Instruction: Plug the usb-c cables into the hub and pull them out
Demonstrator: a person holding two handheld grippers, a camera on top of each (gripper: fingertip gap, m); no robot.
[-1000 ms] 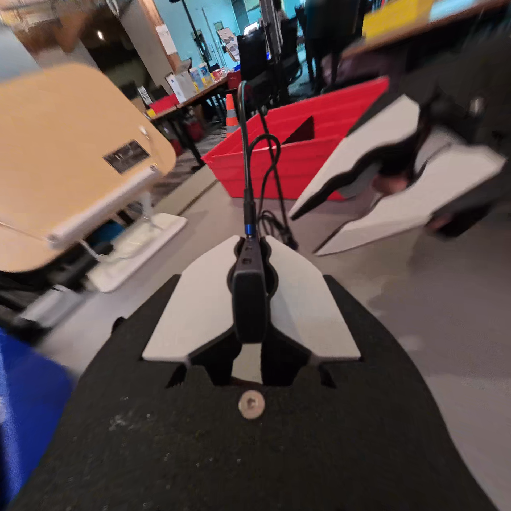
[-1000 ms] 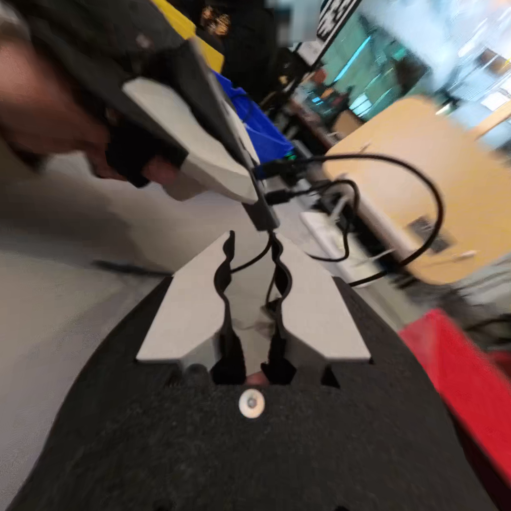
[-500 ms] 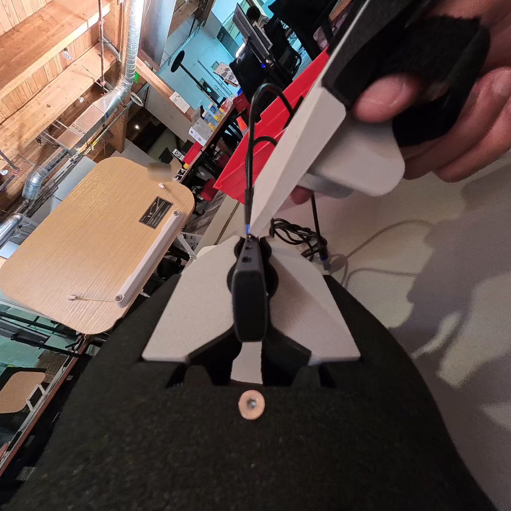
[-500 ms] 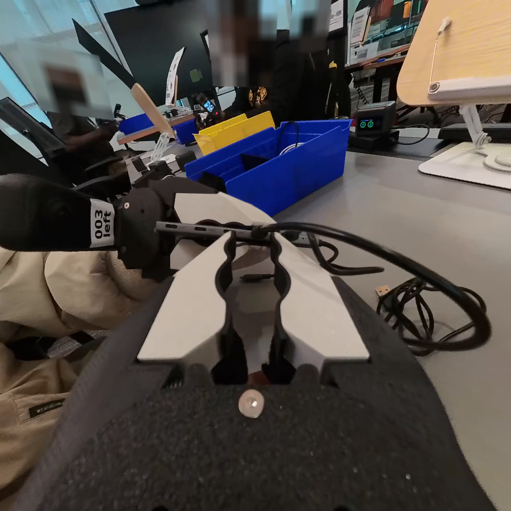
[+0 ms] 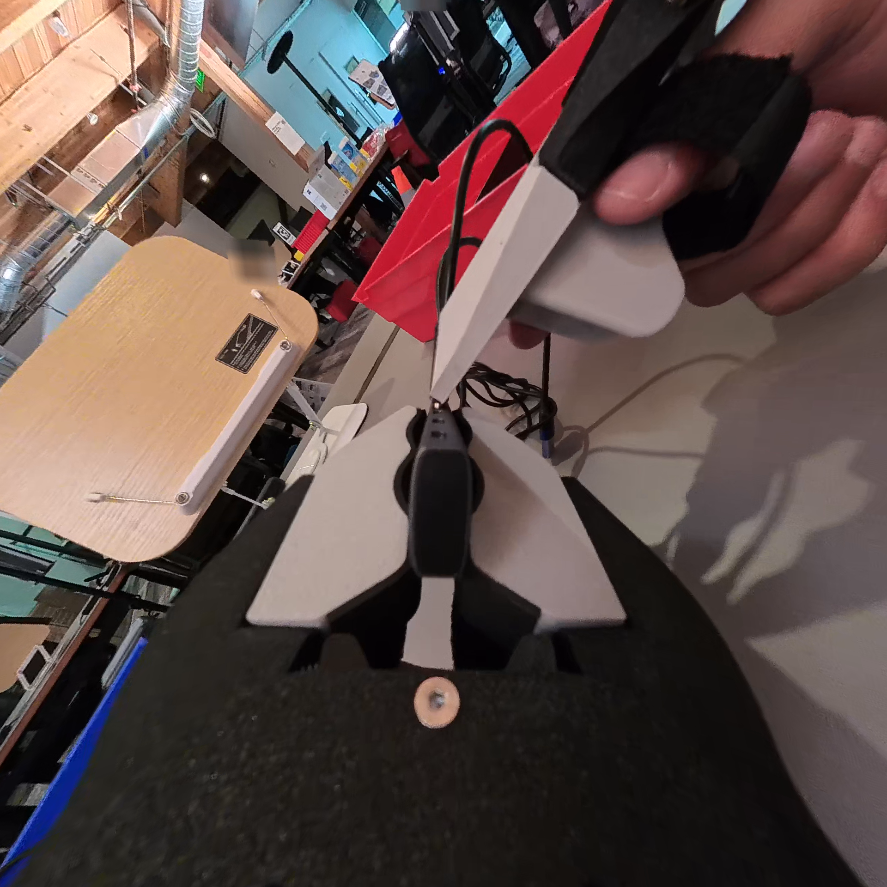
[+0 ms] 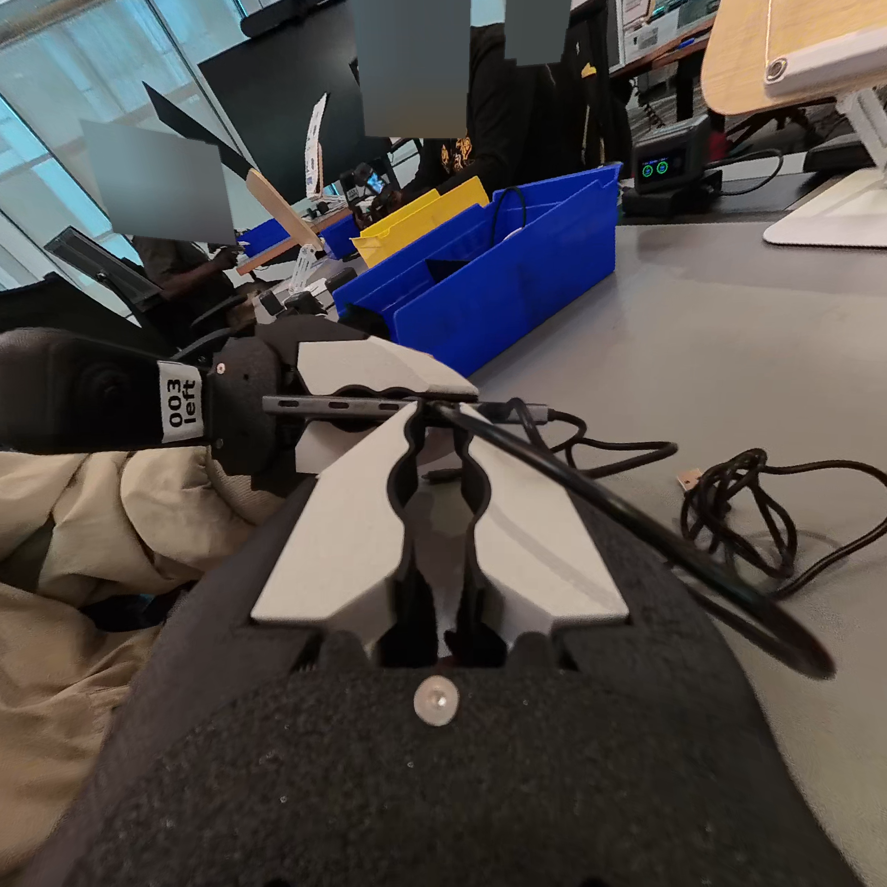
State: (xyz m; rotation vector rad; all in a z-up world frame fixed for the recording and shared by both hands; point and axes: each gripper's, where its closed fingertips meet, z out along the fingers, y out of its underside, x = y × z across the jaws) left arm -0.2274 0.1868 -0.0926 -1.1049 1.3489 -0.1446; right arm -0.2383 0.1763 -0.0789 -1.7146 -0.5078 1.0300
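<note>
My left gripper is shut on the dark grey hub, which sticks forward between its fingers. In the right wrist view the hub lies level in that gripper, its side ports facing me. My right gripper is shut on the plug end of a black usb-c cable, held right at the hub's side. I cannot tell whether the plug is in a port. In the left wrist view the right gripper comes down from the upper right to the hub's tip, with the cable looping above.
A tangled black cable lies on the grey table to the right. A blue bin and yellow bin stand behind, a red bin in the left wrist view. A wooden board on a white stand stands beside it. Less than 4 cm separates the two grippers' tips.
Over the last second both grippers swung together, and the right gripper brought the cable plug up to the hub's side. In the last half second they barely moved.
</note>
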